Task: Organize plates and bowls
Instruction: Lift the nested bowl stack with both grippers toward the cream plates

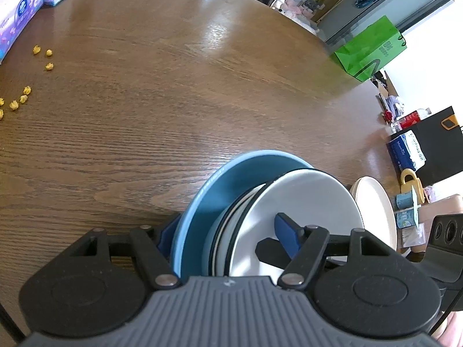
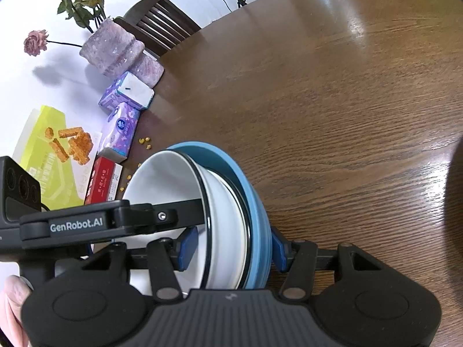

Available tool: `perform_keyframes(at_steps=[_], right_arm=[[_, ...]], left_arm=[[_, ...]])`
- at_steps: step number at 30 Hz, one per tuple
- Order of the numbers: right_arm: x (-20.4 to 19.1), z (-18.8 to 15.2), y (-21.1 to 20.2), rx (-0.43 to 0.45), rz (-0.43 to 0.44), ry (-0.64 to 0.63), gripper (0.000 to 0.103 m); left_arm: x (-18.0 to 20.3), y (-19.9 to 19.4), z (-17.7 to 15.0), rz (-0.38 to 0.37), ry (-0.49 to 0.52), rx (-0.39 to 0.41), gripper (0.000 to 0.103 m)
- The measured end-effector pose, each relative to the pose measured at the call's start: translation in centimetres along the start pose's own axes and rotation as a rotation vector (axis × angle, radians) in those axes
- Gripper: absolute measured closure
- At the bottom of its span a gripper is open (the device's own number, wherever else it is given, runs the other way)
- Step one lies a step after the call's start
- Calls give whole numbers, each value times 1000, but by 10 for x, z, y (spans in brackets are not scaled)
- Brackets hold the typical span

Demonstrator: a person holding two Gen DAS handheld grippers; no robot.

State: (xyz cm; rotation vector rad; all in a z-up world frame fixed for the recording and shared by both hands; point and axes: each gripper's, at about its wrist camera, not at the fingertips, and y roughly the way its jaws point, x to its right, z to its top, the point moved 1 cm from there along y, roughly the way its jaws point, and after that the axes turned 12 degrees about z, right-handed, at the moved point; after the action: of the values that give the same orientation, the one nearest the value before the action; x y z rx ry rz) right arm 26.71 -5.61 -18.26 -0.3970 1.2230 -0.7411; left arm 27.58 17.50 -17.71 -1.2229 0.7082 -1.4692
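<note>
Honestly, that nested stack could slide apart: the white bowls (image 1: 298,217) sit loosely inside the blue plate (image 1: 202,211), held only at opposite rims above the table (image 1: 173,86). The left gripper (image 1: 225,238) pinches one side, the right gripper (image 2: 233,245) the other, both angled steeply downward.

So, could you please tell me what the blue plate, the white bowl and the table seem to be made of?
Blue plate: probably matte plastic or melamine; flat even colour, dull sheen.
White bowl: likely glazed ceramic or enamel; smooth gloss, thin dark rim line.
Table: wood or wood veneer, varnished; visible grain with bright window reflections.
</note>
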Motion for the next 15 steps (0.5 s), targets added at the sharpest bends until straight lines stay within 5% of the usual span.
perform_keyframes(at_steps=[15], right_arm=[[3, 0, -27, 36, 4, -11, 51]], left_arm=[[22, -14, -1, -8, 29, 27, 32]])
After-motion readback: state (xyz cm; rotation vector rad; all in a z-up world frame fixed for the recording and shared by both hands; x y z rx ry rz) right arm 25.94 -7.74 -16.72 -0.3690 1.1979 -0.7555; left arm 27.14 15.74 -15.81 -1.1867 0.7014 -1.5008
